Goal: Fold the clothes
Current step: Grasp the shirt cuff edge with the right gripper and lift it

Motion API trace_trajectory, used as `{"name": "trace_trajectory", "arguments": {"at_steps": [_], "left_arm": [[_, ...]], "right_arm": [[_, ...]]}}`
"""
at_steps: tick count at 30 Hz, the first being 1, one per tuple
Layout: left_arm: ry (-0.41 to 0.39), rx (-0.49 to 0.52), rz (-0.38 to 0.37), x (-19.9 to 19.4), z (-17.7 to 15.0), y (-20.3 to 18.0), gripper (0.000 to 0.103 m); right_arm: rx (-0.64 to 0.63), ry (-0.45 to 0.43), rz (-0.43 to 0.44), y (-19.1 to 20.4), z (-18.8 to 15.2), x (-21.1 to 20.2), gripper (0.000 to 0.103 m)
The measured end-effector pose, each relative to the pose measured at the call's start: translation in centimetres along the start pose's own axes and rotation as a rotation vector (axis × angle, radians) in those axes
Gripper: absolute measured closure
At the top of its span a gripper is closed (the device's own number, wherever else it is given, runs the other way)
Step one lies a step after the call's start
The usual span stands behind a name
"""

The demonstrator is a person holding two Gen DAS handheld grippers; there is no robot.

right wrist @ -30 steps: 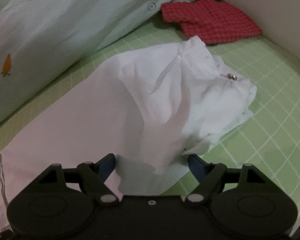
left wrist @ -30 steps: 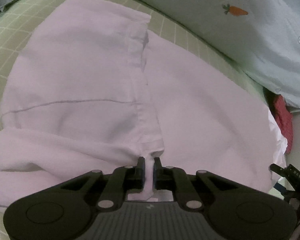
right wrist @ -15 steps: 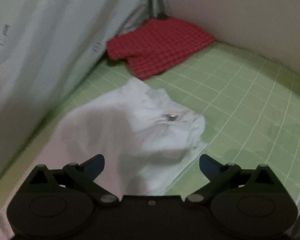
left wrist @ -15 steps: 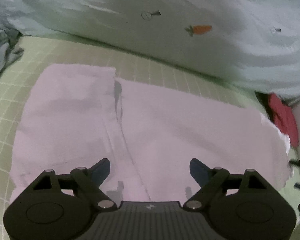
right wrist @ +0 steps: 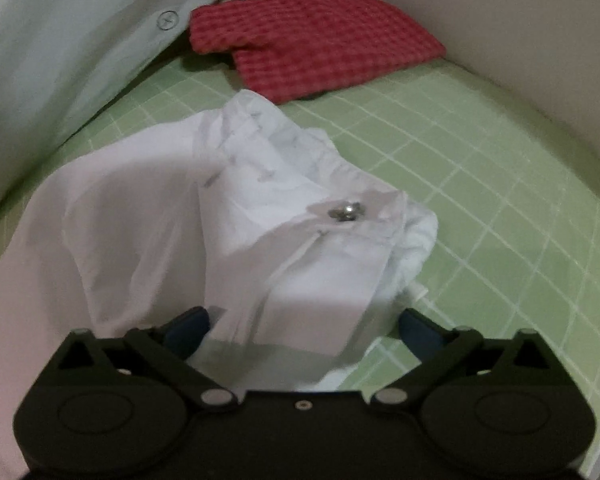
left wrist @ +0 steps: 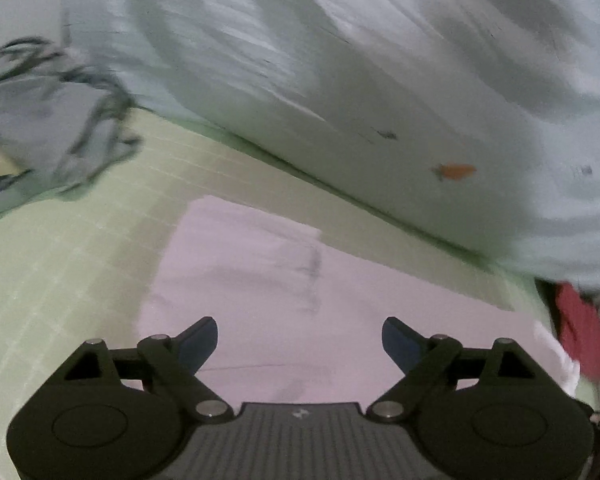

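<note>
- White garment [right wrist: 236, 216]: spread flat on green grid mat [right wrist: 480, 184]; waistband end bunched, metal snap [right wrist: 344, 212] facing up.
- Same garment [left wrist: 284, 304] lying flat beneath left gripper [left wrist: 300, 344].
- Left gripper: jaws spread wide, released, above garment.
- Right gripper [right wrist: 304, 330]: jaws apart, gripping nothing, bunched waistband fabric between them.
- Red checked cloth [right wrist: 312, 36]: folded, on mat beyond garment.
- Pale carrot-print bedding [left wrist: 380, 80]: along mat's far edge.
- Grey-blue clothing [left wrist: 40, 120]: heaped on mat, well apart from garment.
</note>
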State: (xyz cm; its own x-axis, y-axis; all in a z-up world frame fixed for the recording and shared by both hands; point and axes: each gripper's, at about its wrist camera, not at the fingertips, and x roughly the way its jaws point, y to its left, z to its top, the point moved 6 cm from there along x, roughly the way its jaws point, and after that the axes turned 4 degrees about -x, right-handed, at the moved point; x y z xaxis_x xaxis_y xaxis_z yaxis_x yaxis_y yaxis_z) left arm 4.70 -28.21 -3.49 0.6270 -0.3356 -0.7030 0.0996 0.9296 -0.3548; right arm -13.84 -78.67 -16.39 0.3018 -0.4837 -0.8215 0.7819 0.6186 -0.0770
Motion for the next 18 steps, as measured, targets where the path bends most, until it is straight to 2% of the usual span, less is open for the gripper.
{"name": "trace_trajectory", "arguments": {"at_steps": [2,3,5,8,10,15,18], "left_arm": [[-0.013,-0.047,0.019,-0.6,0.3,2.7,0.013],[-0.012,-0.065,0.029,-0.8,0.4,4.0,0.013],[-0.01,-0.102,0.05,-1.2,0.7,6.7,0.013],[-0.018,-0.122,0.076,-2.1,1.5,10.5,0.013],[-0.023,-0.136,0.079,-2.4,2.5,12.7,0.013],[-0.044,-0.164,0.072,-2.9,5.7,17.8,0.013],[-0.05,-0.165,0.057,-3.0,7.6,19.8,0.013]], "right_arm": [[-0.078,-0.019,-0.027,0.9,0.3,-0.5,0.054],[-0.117,-0.028,-0.041,1.4,0.5,-0.7,0.059],[-0.195,-0.047,-0.069,2.3,0.8,-1.2,0.081],[-0.258,-0.101,-0.129,4.3,1.3,-2.9,0.086],[-0.248,-0.162,-0.142,5.6,1.7,-5.1,0.088],[-0.223,-0.296,-0.117,10.5,2.4,-10.7,0.089],[-0.231,-0.325,-0.086,14.0,2.0,-13.4,0.09]]}}
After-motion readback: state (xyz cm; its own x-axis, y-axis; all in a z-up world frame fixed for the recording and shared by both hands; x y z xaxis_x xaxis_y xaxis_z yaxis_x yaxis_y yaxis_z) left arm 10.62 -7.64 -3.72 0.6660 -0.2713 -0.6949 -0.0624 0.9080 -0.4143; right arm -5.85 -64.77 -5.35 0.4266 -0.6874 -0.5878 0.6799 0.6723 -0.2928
